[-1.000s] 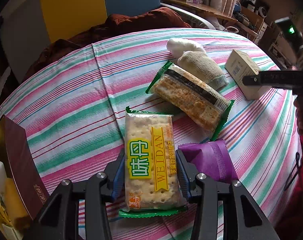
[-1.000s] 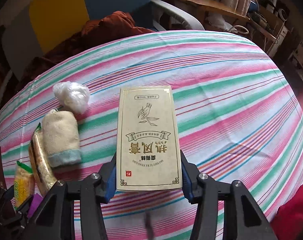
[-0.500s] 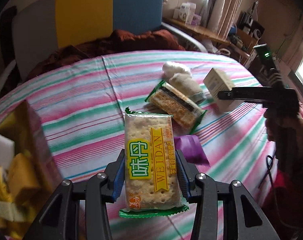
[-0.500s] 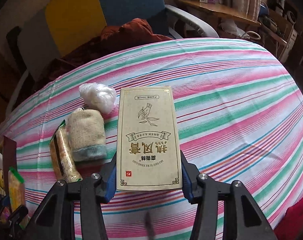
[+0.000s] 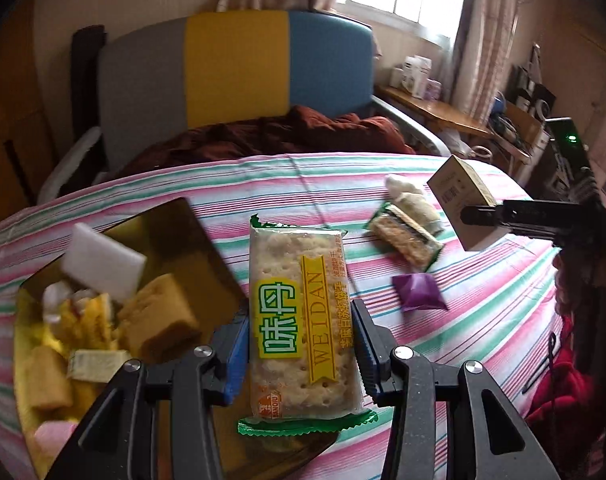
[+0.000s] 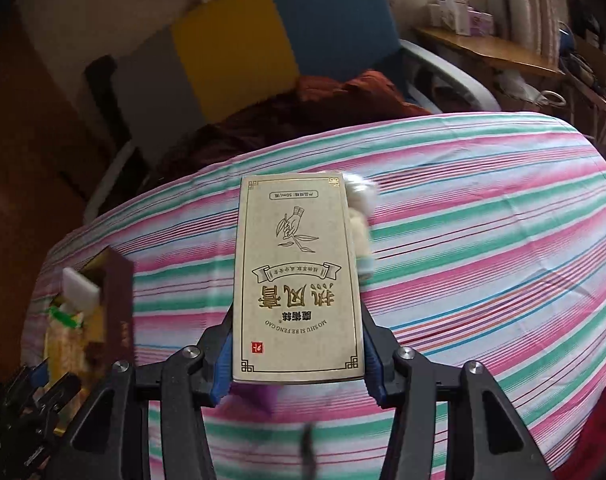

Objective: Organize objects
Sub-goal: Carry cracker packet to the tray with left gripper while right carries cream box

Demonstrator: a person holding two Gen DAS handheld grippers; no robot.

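My left gripper (image 5: 301,344) is shut on a Weidan cracker pack (image 5: 299,320) and holds it in the air beside the open dark-red box (image 5: 183,232) at the left. That box holds a white sponge (image 5: 103,264), yellow sponges and small packets. My right gripper (image 6: 297,344) is shut on a beige carton (image 6: 297,280) with gold print, held above the striped cloth; the carton also shows in the left wrist view (image 5: 461,196). A second cracker pack (image 5: 407,236), a purple packet (image 5: 419,290), a rolled cloth (image 5: 417,208) and a white wad (image 5: 399,185) lie on the cloth.
The round table wears a pink, green and white striped cloth (image 6: 483,240). Behind it stands a grey, yellow and blue chair (image 5: 235,72) with a dark red garment (image 5: 287,136). The box also shows at the left of the right wrist view (image 6: 115,300).
Both grippers have risen and swung left with their loads. The open box has come into full view under the left gripper's left side. The rolled cloth now sits behind the carton.
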